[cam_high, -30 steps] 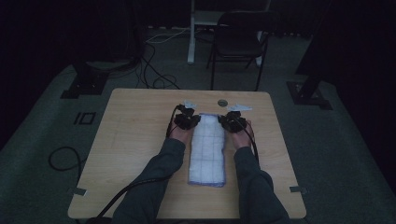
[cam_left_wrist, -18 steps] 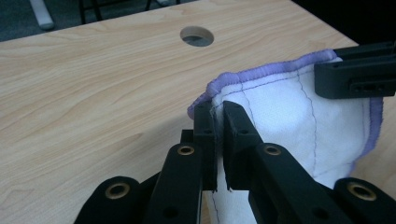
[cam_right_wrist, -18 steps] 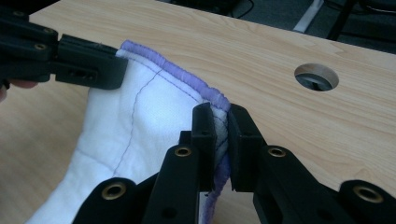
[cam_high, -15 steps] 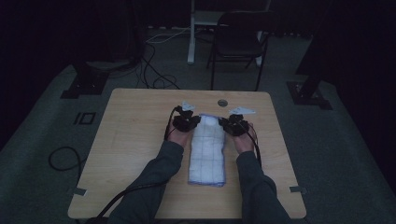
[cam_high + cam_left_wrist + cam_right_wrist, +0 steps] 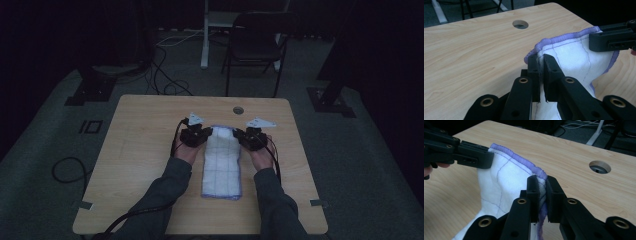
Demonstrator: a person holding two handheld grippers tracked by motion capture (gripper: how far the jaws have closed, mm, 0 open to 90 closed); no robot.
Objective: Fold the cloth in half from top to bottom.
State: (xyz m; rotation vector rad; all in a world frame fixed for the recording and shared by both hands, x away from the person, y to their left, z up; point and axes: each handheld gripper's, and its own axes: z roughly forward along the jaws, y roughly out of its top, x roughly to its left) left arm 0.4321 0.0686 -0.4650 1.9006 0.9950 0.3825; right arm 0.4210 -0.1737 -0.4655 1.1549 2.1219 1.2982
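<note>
Lengthwise down the middle of the table (image 5: 150,150) lies a white cloth (image 5: 221,170) with a thin blue grid and a purple stitched hem, folded into a long strip. Its near end rests flat, a little back from the table's near edge, and its far end reaches toward the far edge, short of the round cable hole (image 5: 238,110) in the tabletop.

That far end is lifted off the wood at both corners. The left gripper (image 5: 199,134) is clamped on the far left corner: in the left gripper view its two black jaws stand almost together with the white fabric and hem of the cloth (image 5: 574,55) pinched between them. The right gripper (image 5: 248,138) is closed on the far right corner in the same way; in the right gripper view the purple hem of the cloth (image 5: 506,177) runs down between its narrow jaws. Between the two grips the hem sags slightly, and the fabric below hangs in soft folds down to the tabletop.

Each gripper view also shows the other gripper farther off, biting the opposite corner. The person's hands hold the grippers on either side of the cloth, grey sleeves coming in from the near edge, cables trailing back along the forearms.

Beyond the far edge stands a dark chair (image 5: 257,45) on the grey floor, with loose cables (image 5: 165,75) beside it.
</note>
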